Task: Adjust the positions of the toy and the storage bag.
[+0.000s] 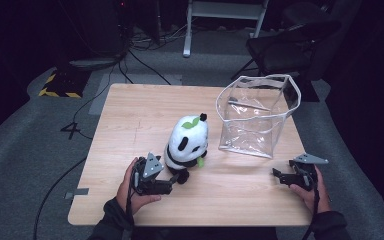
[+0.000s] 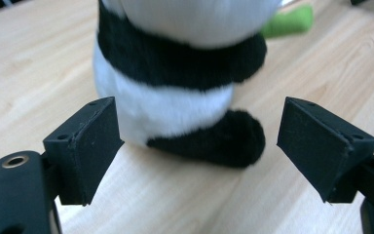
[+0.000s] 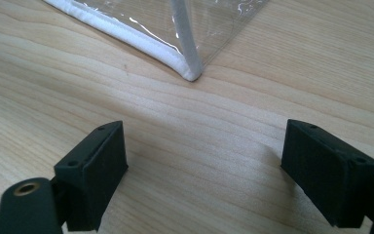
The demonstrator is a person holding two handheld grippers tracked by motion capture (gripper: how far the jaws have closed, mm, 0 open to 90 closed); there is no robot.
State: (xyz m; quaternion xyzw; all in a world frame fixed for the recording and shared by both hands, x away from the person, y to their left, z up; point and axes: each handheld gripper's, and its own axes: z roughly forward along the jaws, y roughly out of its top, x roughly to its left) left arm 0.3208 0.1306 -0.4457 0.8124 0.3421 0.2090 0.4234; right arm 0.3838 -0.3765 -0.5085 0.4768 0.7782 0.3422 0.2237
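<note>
A plush panda (image 1: 187, 145) stands upright near the middle of the light wooden table (image 1: 130, 125), its long axis vertical, with a green leaf (image 1: 191, 123) on top of its head and a small green piece (image 1: 200, 161) sticking out at its lower right side. Its black-patched face looks turned toward the near right of the table, though the high view is too small to be sure. To its right and a little farther back stands a clear plastic bag (image 1: 254, 116) with white piping along its edges, its mouth open upward; toy and bag are near each other but apart. The left gripper (image 1: 170, 182), held in the person's left hand (image 1: 130, 185), lies at the panda's near left and points right toward the toy's base. In the left gripper view (image 2: 199, 146) its jaws are spread wide, gripping nothing, with the panda's black foot (image 2: 219, 139) and banded white body between and just beyond the pads, not touching them. The right gripper (image 1: 280, 175), in the right hand (image 1: 307, 190), rests near the table's right edge, pointing left. In the right gripper view (image 3: 204, 165) its jaws also stand wide apart and empty over bare wood, with the bag's near bottom corner (image 3: 191, 73) a little ahead.
</note>
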